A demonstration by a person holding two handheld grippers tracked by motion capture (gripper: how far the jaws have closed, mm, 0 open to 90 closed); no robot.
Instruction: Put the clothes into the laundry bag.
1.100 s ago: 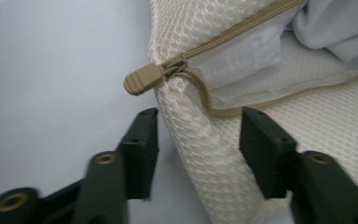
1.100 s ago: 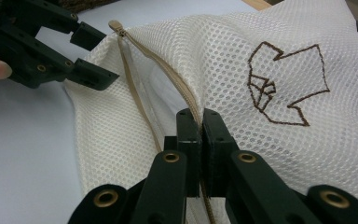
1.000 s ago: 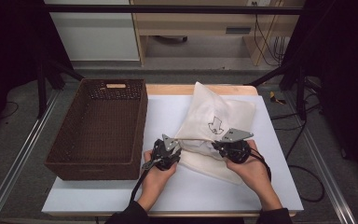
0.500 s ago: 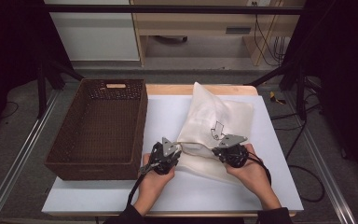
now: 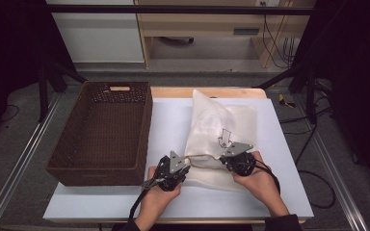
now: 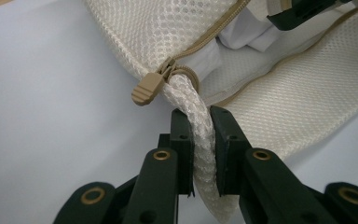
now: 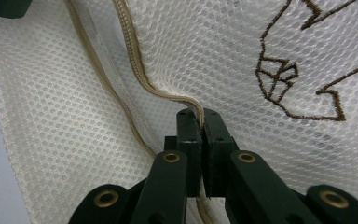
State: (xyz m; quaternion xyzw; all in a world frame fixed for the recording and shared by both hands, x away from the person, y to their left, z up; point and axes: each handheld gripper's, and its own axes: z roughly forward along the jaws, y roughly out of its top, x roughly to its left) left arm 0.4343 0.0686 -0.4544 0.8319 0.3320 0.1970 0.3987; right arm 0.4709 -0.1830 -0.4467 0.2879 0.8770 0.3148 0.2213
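Since the earlier frame the left gripper (image 5: pixel 185 166) has slid left and a bit toward the lower edge of the high view, away from the right gripper (image 5: pixel 224 161), so the tan zipper line between them now runs longer across the mesh bag (image 5: pixel 221 130). Left jaws have just been closing w/ the white cord (image 6: pixel 200 140) between them; in the left gripper view they're clamped on that cord, just below the tan zipper pull (image 6: pixel 148 88), which sits center-left of that frame. Cord loops through the slider at the bag's corner.

Right jaws are pressed together on the bag's zipper edge (image 7: pixel 168 95), center of the right gripper view; brown embroidered outline (image 7: pixel 303 70) on the mesh at upper right.

Bag lies on the white tabletop (image 5: pixel 168 120), center-right of the high view, its near edge between the two hands, opening partly unzipped w/ white fabric (image 6: pixel 251 35) showing inside, top center of the left gripper view. Brown wicker basket (image 5: pixel 101 130) sits left of the bag, near but apart.
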